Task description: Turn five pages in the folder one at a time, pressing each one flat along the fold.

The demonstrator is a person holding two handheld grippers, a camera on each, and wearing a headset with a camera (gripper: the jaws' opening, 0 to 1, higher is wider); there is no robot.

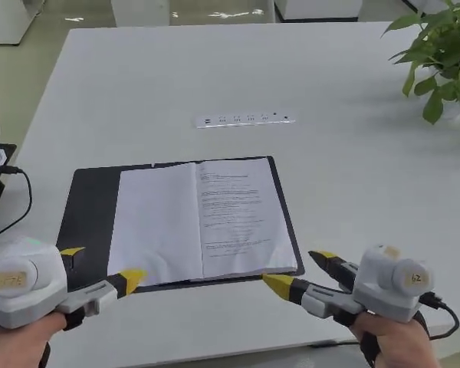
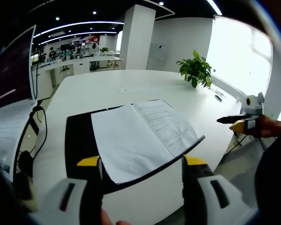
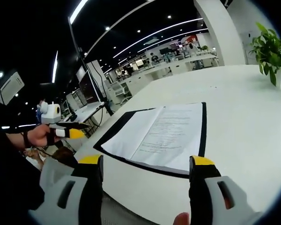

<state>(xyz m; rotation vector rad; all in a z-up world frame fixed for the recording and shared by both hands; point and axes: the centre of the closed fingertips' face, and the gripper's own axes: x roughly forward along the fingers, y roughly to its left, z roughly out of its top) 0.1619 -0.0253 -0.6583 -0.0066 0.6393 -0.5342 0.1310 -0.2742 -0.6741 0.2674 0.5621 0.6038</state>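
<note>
Open-plan office: ceiling strip lights, white square pillar [image 2: 136, 37], dark monitor [image 2: 14, 65] off to one side. Big matte white surface [image 1: 345, 176], mostly bare. Inset silver socket strip [image 1: 245, 119] sits beyond the folder, leafy green plant [image 1: 441, 61] at the far right, black cable [image 1: 28, 195] trails off the left edge.

Black folder [image 1: 90, 222] lies open near the person's edge of the surface, roughly square to them. Blank white left-hand page [image 1: 153, 226], printed white right-hand page [image 1: 238, 215], fold [image 1: 198, 222] down the middle. Both pages look flat, nothing mid-lift.

Left tongs [image 1: 103, 264]: apart, empty, just off the folder's near left corner. Right tongs [image 1: 299, 270]: apart, empty, just off the near right corner. Neither looks to be touching paper.

My read: between turns, or not started. Can't get a page count from this.

Next move calls for:
- Right tongs nip the near corner of the printed page, one leaf only, shallow bite.
- Carry it over the fold in an arc and lay it on the left.
- Sweep a tip along the fold to flatten it.
- Left tongs could pin the left side so the folder doesn't skate on the smooth surface.

Main risk: grabbing two leaves or creasing the corner.
</note>
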